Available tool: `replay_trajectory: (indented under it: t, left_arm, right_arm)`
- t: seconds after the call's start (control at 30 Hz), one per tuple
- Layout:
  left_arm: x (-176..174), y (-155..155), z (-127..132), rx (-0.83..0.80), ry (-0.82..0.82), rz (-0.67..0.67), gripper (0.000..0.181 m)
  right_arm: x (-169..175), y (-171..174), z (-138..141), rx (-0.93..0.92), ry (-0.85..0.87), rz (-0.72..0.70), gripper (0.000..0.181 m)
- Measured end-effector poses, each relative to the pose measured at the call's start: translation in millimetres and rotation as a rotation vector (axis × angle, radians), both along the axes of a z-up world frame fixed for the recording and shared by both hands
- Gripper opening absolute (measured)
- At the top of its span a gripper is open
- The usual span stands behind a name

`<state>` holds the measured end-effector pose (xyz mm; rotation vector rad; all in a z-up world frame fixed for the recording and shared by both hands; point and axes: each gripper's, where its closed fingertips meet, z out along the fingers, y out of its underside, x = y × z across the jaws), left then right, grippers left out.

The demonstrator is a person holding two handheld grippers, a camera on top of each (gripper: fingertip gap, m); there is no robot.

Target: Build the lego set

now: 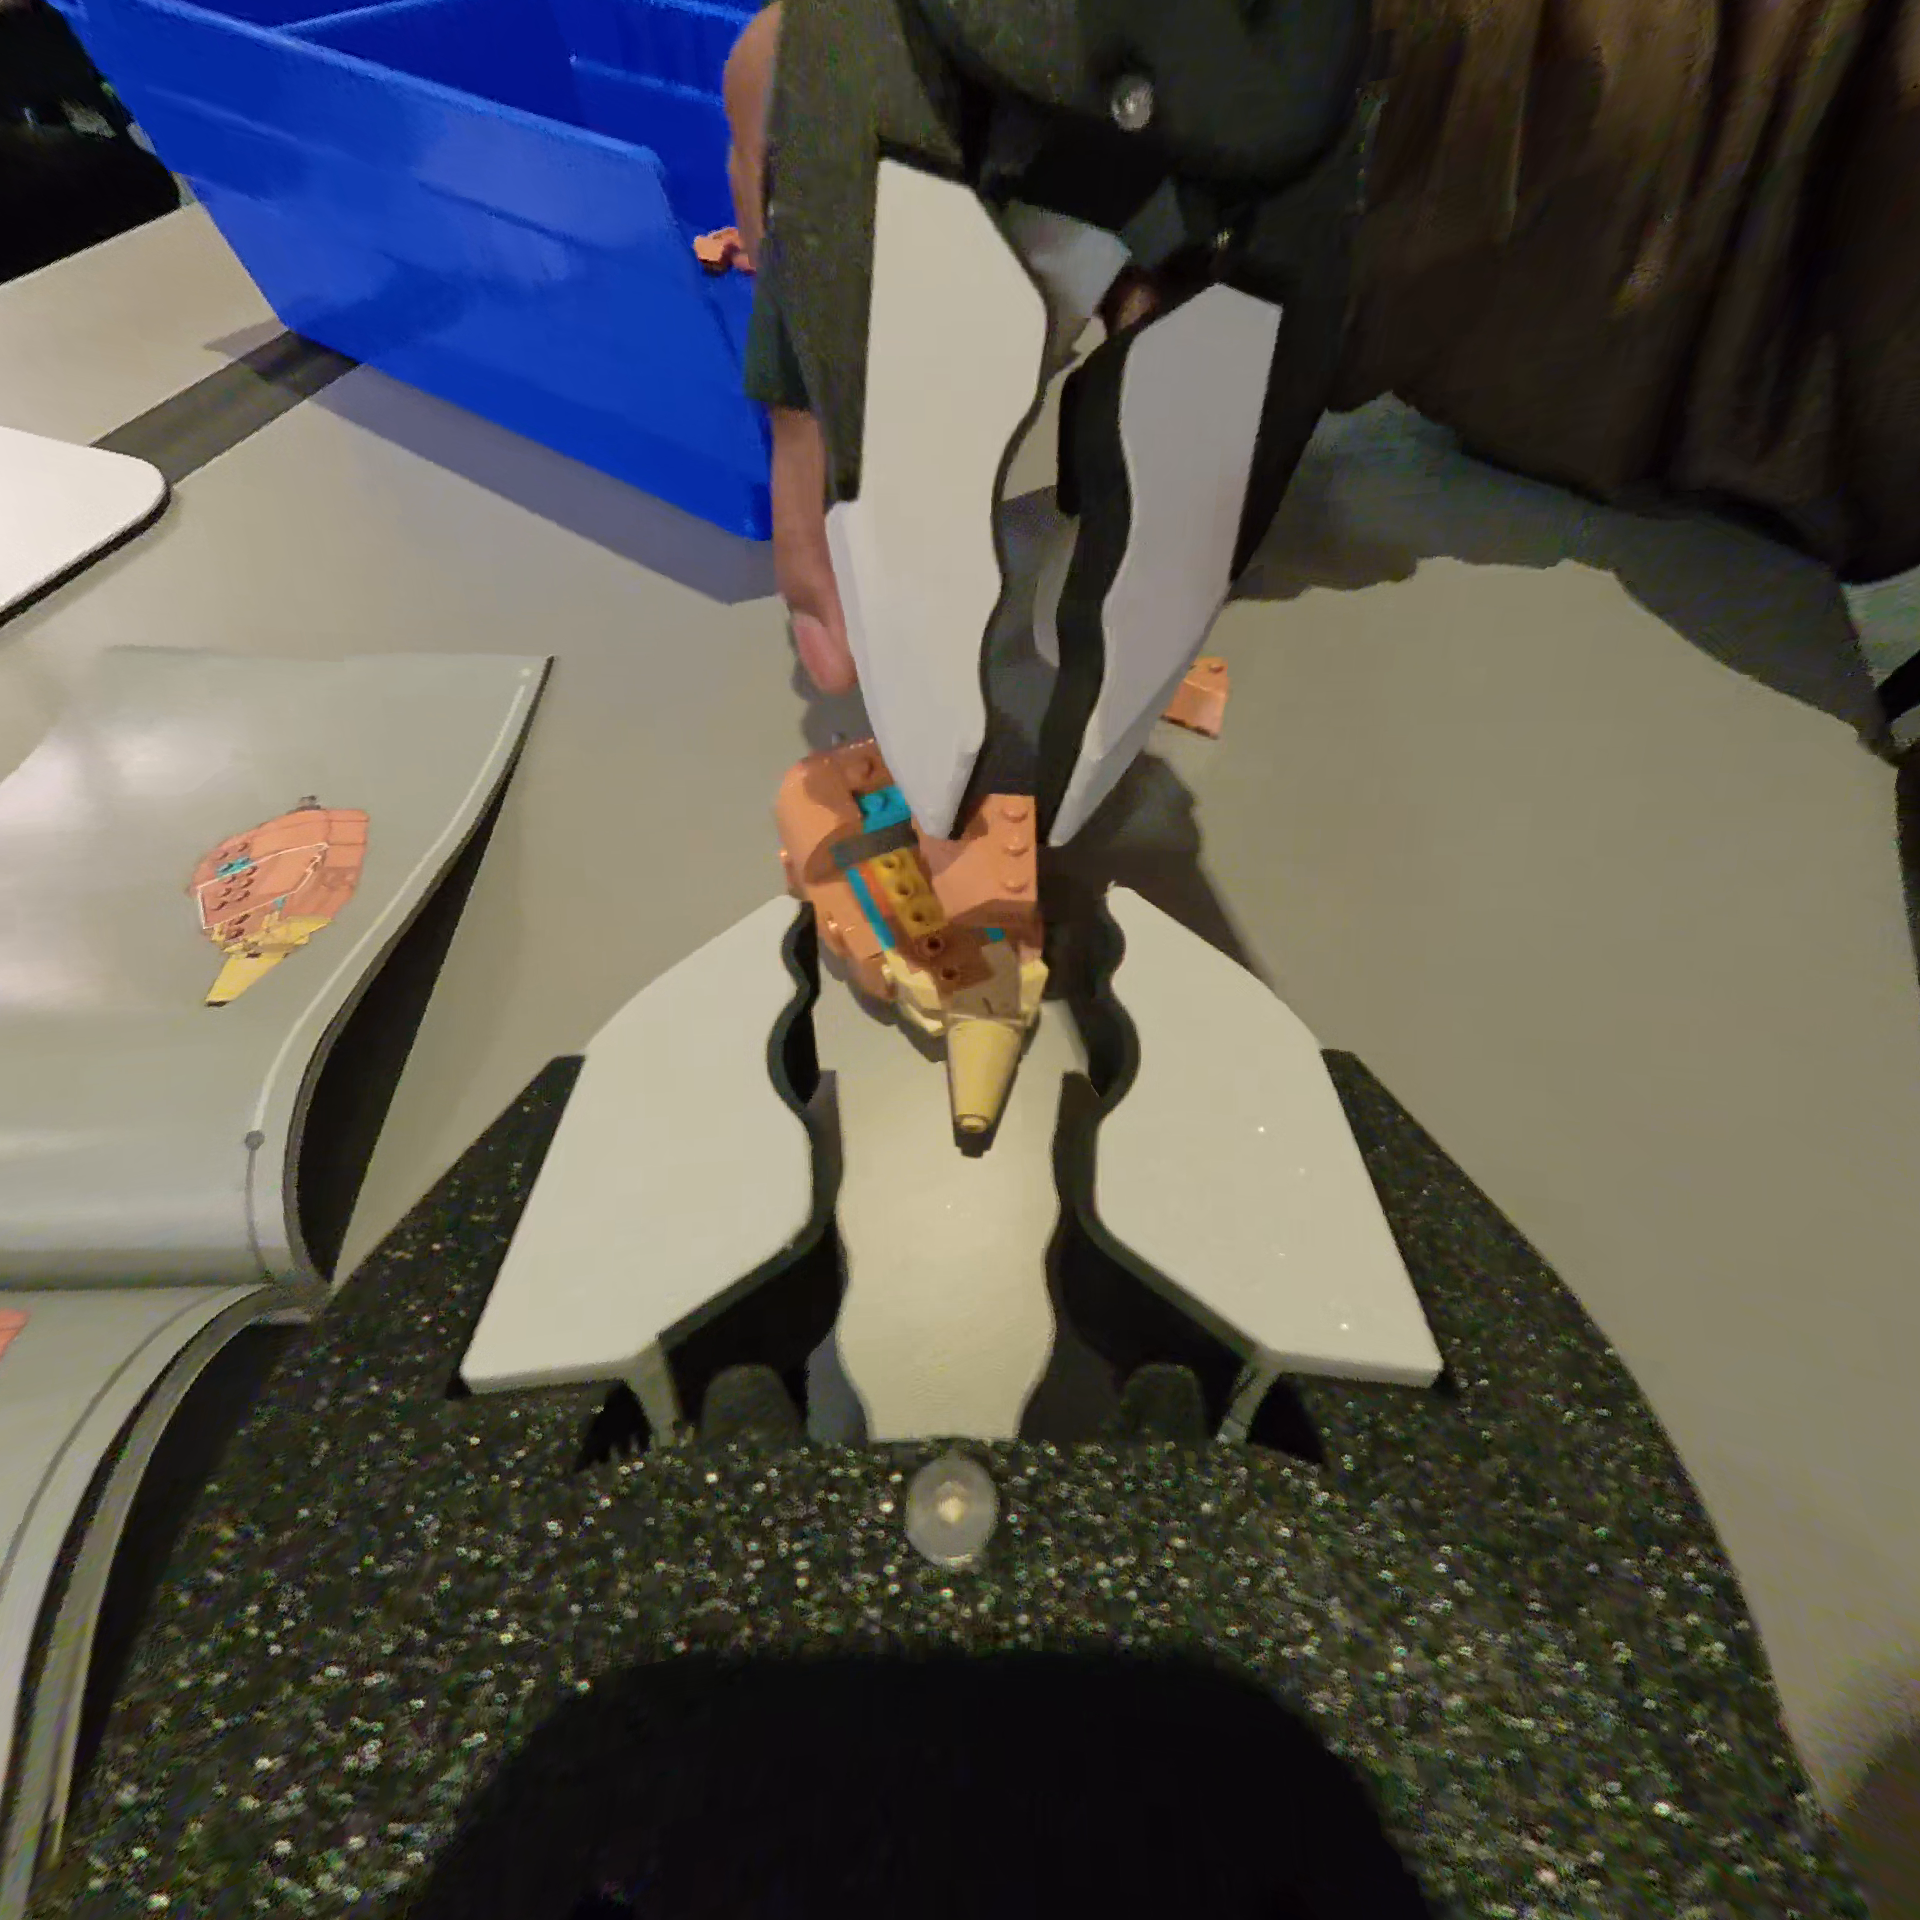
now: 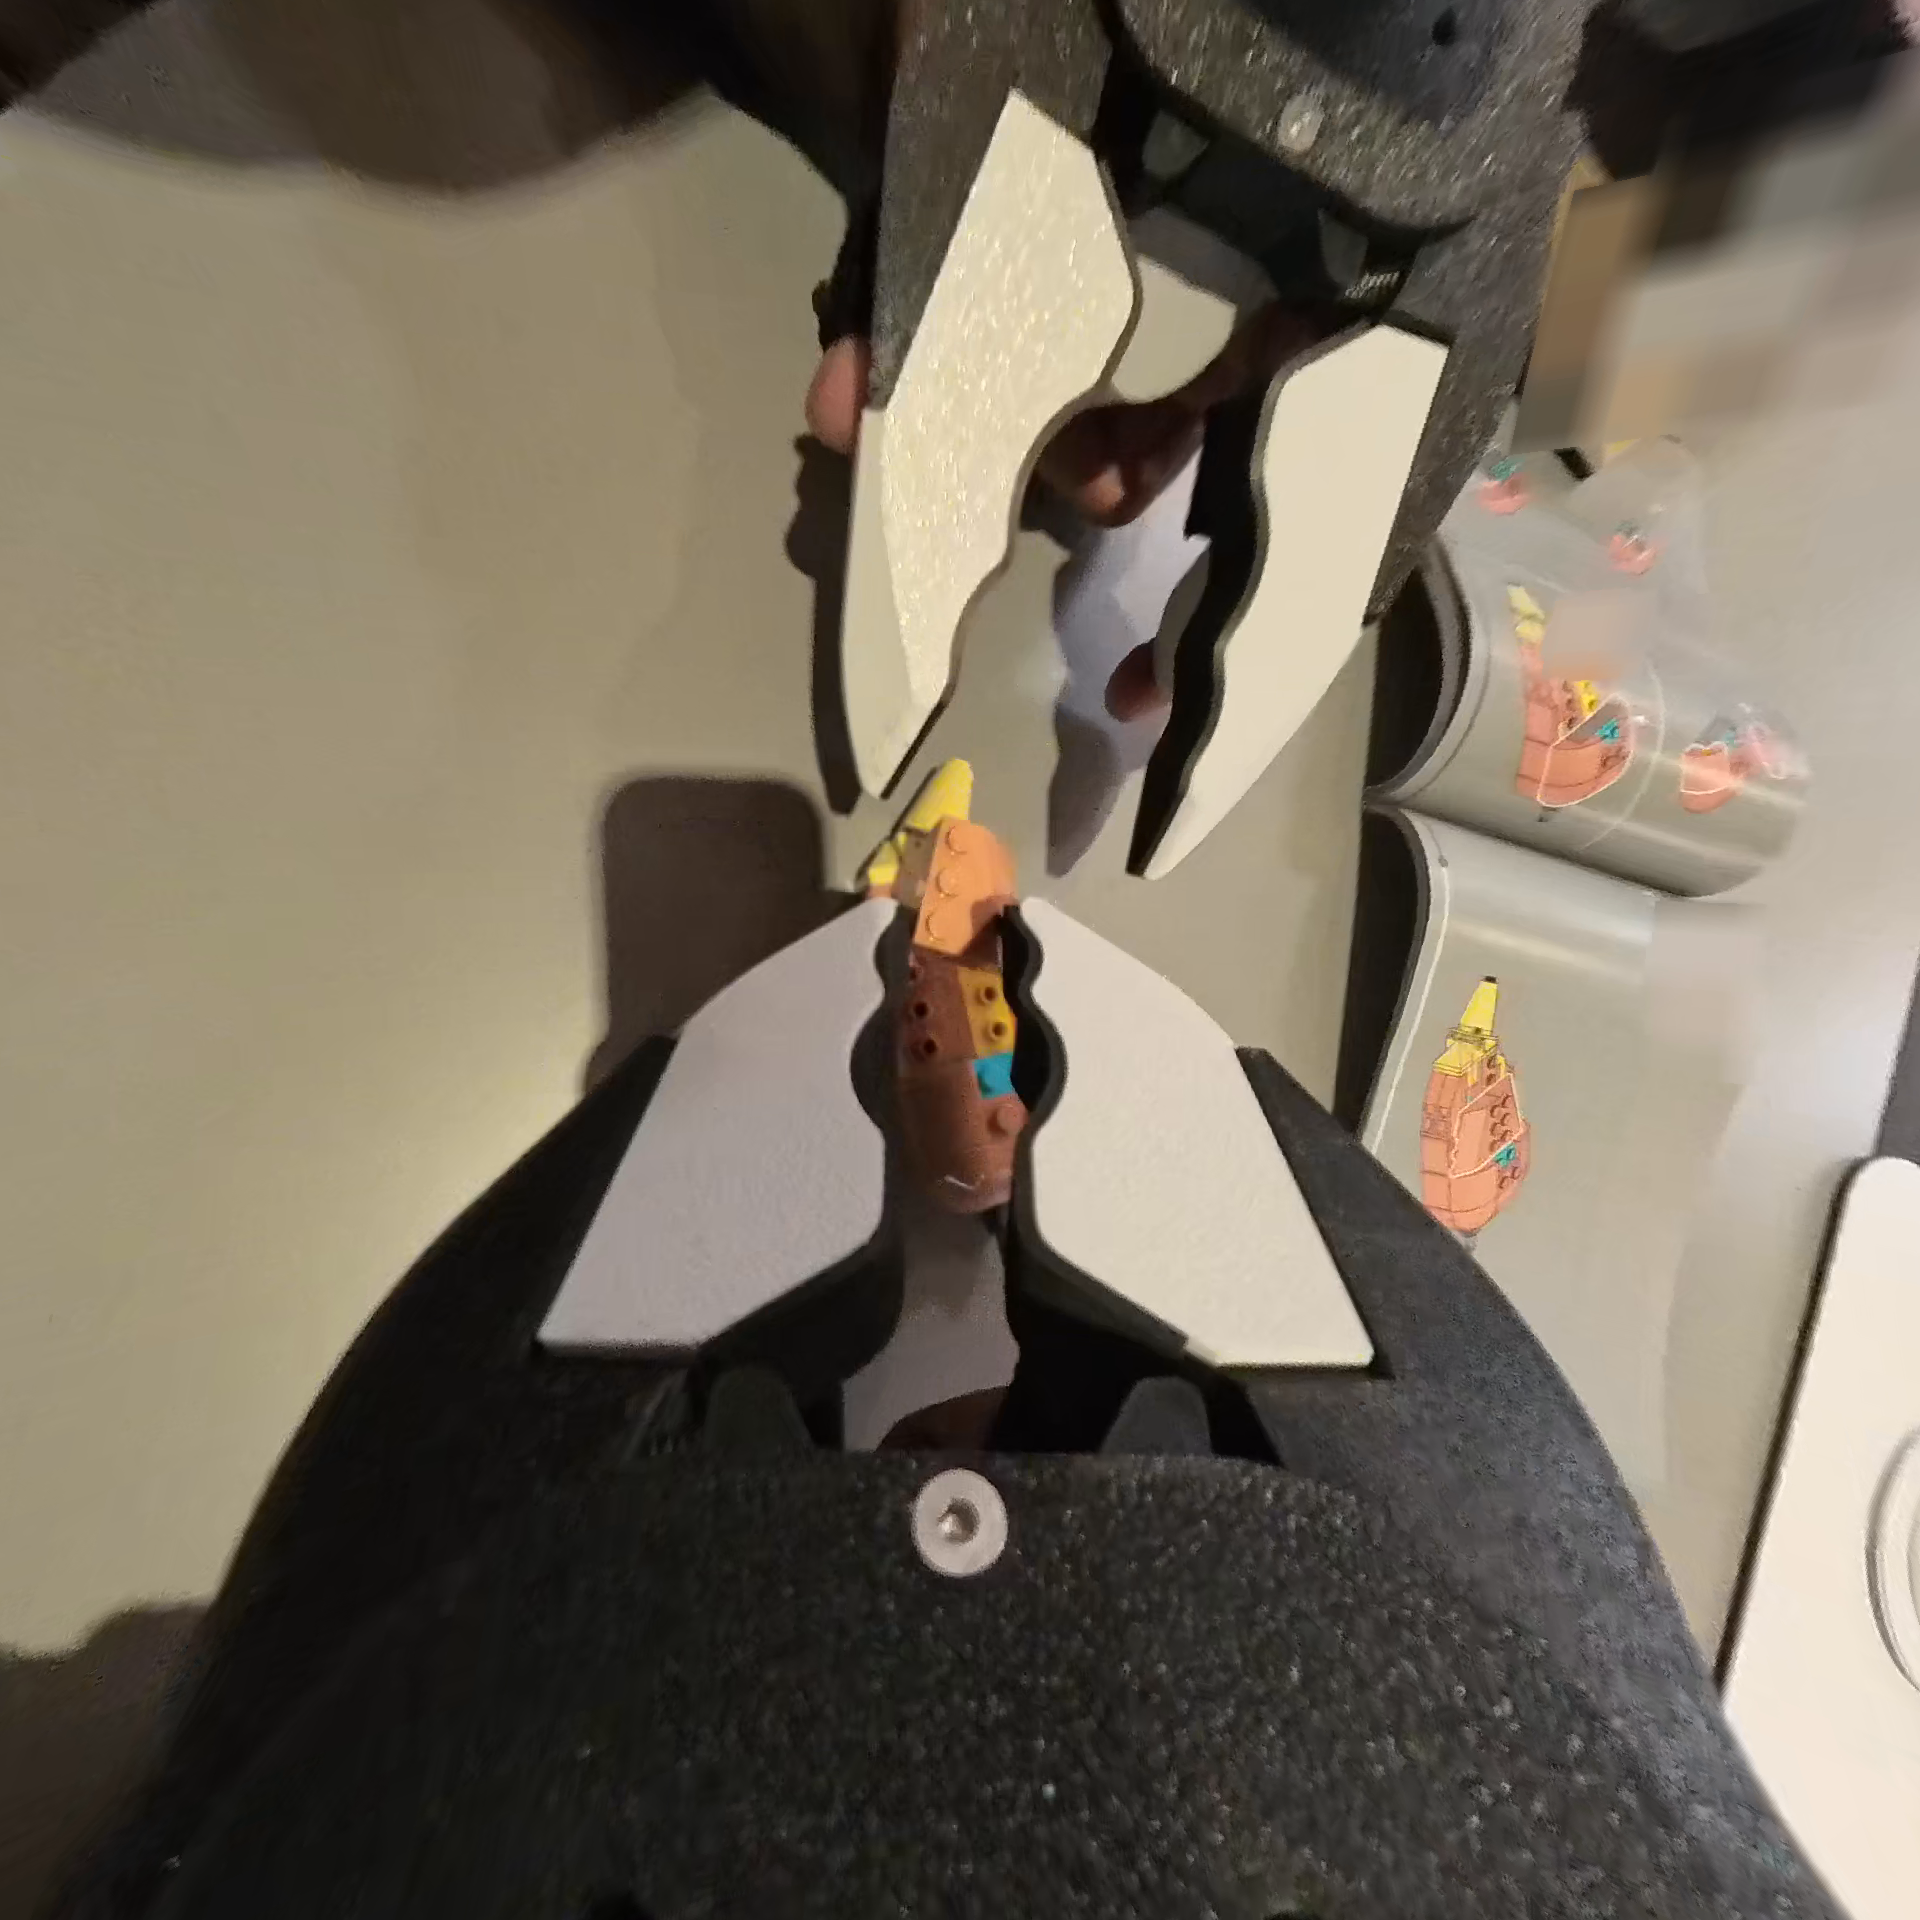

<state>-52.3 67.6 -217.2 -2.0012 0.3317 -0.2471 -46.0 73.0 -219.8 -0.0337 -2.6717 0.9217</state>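
A partly built lego model (image 1: 914, 914), salmon and brown with teal and yellow bricks and a tan cone at one end, is held just above the grey table (image 1: 1507, 883). My right gripper (image 2: 958, 920) is shut on the model (image 2: 961, 1049) along its body. In the left wrist view it (image 1: 1003, 831) reaches down from above and pinches the model's salmon top. My left gripper (image 1: 956, 914) is open, with its fingers on either side of the model's cone end. In the right wrist view the left gripper (image 2: 1003, 831) is open, with the yellow cone (image 2: 940, 805) near one tip.
An open instruction booklet (image 1: 208, 935) with model pictures lies at the left; it also shows in the right wrist view (image 2: 1507, 1039). A blue bin (image 1: 436, 239) stands at the back. A loose salmon brick (image 1: 1200, 696) lies behind the grippers. A white tray edge (image 2: 1818, 1455) is nearby. Both grippers' tips are close together, under 4 cm apart.
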Motion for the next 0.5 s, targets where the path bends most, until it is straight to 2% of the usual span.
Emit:
replay_trajectory:
  t: [0.3, 0.5]
  left_arm:
    - [0.1, 0.9, -7.8, -0.043, -0.002, 0.001, 0.05]
    - [1.8, 0.5, -9.4, -0.052, 0.012, -0.007, 0.05]
  right_arm:
    - [-9.0, 11.2, -14.2, 0.16, -0.081, 0.07, 0.016]
    - [-8.3, 12.7, -21.1, 0.201, -0.107, 0.104, 0.017]
